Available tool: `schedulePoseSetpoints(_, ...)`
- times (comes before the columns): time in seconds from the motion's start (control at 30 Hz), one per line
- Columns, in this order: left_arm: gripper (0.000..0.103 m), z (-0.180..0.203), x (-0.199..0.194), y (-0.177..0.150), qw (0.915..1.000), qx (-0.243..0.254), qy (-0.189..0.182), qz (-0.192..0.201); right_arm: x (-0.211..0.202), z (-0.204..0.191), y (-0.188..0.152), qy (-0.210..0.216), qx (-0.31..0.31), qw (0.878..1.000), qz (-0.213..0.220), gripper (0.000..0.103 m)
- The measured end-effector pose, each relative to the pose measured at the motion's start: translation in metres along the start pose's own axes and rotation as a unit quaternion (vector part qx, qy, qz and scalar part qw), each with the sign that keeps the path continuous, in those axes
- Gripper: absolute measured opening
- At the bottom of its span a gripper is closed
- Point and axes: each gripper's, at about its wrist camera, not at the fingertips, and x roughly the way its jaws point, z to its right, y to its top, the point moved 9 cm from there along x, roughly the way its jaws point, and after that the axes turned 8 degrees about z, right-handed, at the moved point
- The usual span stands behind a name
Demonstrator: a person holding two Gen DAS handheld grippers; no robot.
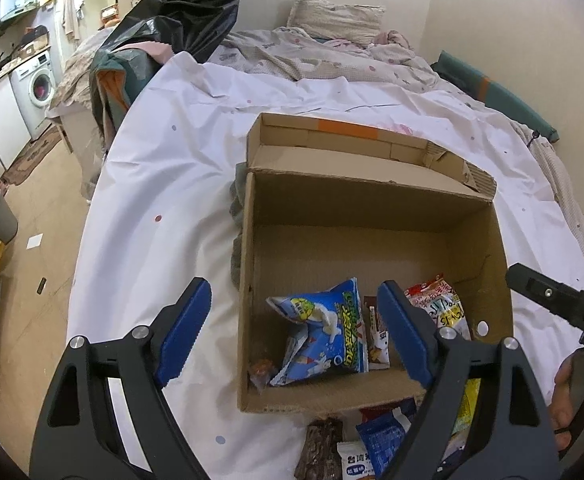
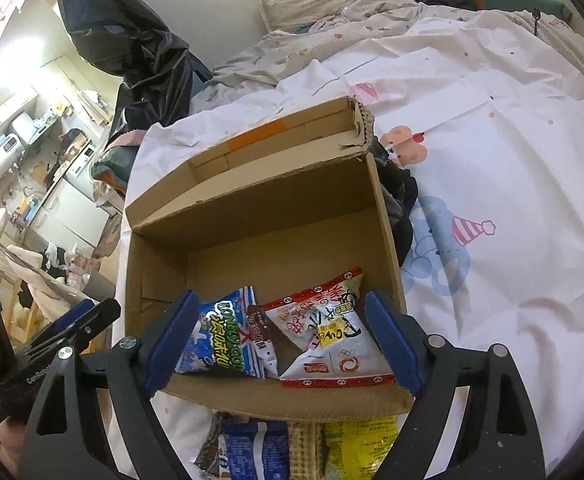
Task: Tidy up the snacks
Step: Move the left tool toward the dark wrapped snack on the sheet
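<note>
An open cardboard box (image 1: 372,208) (image 2: 251,208) stands on a white bedsheet. Inside lie a blue snack bag (image 1: 324,340) (image 2: 223,336), a brown bar wrapper (image 1: 376,340) (image 2: 261,328), a red-and-white snack bag (image 1: 440,304) (image 2: 332,336) and a small orange candy (image 1: 260,370). My left gripper (image 1: 296,332) is open and empty above the box's near left corner. My right gripper (image 2: 281,338) is open and empty above the box's near edge. More snack packets lie in front of the box: blue (image 1: 380,440) (image 2: 251,448), yellow (image 2: 360,444), dark brown (image 1: 320,452).
The bed carries a rumpled blanket and a pillow (image 1: 336,16) at its far end. A black plastic bag (image 1: 179,4) hangs at the left. Dark cloth (image 2: 396,200) lies against the box's right side. A washing machine (image 1: 37,88) and cabinets stand at far left.
</note>
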Motion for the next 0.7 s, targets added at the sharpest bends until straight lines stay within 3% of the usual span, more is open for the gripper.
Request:
schedulePoseSetpoints(0.23, 0.084, -0.01, -0.016, -0.001, 0.9999, -0.014, 0.005, 0.003, -0.019, 0.006, -0.006, -0.003, 0.016, 1.0, 0.004, 0.088)
schedulePoseSetpoints(0.43, 0.093, -0.021, -0.033, -0.008, 0.9992, -0.04, 0.004, 0.007, -0.032, 0.002, -0.011, -0.004, 0.006, 1.0, 0.008, 0.088)
schedulePoseSetpoints(0.7, 0.094, -0.027, -0.046, -0.021, 0.9991, -0.04, 0.01, 0.005, -0.046, 0.002, -0.03, -0.003, 0.007, 1.0, -0.001, 0.088)
